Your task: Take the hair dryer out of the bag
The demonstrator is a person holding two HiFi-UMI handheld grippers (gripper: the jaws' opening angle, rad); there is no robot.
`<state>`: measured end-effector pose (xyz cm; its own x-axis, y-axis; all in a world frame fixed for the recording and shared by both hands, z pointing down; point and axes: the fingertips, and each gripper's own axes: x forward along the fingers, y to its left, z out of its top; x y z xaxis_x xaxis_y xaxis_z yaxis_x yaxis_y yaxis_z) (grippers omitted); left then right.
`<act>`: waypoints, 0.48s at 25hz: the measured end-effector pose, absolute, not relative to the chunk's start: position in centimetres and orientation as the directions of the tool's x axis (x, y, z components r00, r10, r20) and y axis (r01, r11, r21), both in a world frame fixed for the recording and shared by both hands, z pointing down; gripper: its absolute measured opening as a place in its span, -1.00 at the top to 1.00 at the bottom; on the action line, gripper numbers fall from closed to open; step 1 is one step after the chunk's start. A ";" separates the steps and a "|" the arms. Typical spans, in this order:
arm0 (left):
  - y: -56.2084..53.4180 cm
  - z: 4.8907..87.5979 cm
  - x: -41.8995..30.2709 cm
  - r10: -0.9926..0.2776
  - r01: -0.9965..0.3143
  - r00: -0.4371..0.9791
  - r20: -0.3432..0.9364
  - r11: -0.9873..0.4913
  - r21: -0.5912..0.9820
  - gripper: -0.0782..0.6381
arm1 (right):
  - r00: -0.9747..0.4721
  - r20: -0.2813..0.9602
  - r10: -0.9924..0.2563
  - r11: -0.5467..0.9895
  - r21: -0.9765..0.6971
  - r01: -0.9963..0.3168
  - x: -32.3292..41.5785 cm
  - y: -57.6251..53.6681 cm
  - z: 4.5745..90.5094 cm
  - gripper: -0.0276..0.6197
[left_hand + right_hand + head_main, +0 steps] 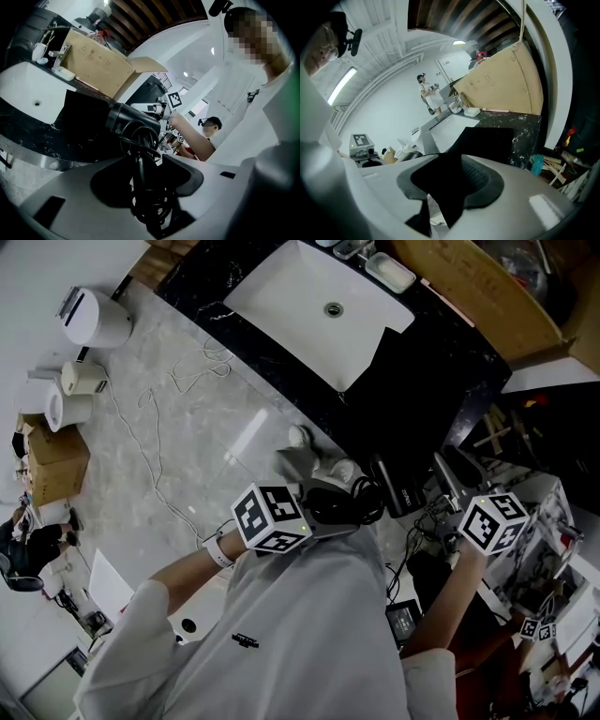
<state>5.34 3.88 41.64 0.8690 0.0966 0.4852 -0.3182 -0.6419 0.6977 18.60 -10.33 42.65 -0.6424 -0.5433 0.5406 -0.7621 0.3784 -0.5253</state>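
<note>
Beside black counter (441,352), left tool (145,187) pinches hair dryer (129,123); right tool (445,187) spread around bag (487,145).

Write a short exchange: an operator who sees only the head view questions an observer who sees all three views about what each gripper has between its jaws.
Operator: What does the left gripper hold?
Observer: It is shut on the hair dryer, at the handle, cord bunched there.
Operator: And the right gripper?
Observer: Its jaws stand apart, with fabric of the black bag between them.
Operator: Is the dryer clear of the bag?
Observer: Yes: its barrel shows bare, with the bag beyond it.
</note>
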 end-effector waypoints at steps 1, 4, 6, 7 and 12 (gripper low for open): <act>3.7 41.4 5.3 0.088 -0.321 0.872 0.482 -0.642 0.696 0.21 | -0.634 0.542 -0.552 0.372 -0.520 -0.768 18.8 -10.4 42.6 0.44; 3.1 40.4 5.1 0.064 -0.323 0.880 0.470 -0.645 0.693 0.21 | -0.620 0.543 -0.565 0.368 -0.507 -0.779 18.9 -10.2 42.3 0.44; 2.7 39.7 4.9 0.048 -0.326 0.885 0.463 -0.648 0.688 0.21 | -0.609 0.540 -0.581 0.366 -0.495 -0.788 18.8 -10.1 42.0 0.44; 2.5 39.4 4.8 0.041 -0.326 0.887 0.459 -0.649 0.687 0.21 | -0.595 0.537 -0.598 0.359 -0.484 -0.798 18.8 -10.2 41.8 0.44; 1.4 38.0 4.5 0.006 -0.334 0.891 0.455 -0.669 0.664 0.21 | -0.492 0.522 -0.697 0.302 -0.408 -0.862 19.4 -10.3 40.0 0.61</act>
<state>4.50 1.38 37.96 0.8907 0.0063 0.4546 -0.3343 -0.6687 0.6641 19.37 -10.33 40.04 -0.4917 -0.6967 0.5223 -0.8616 0.3025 -0.4077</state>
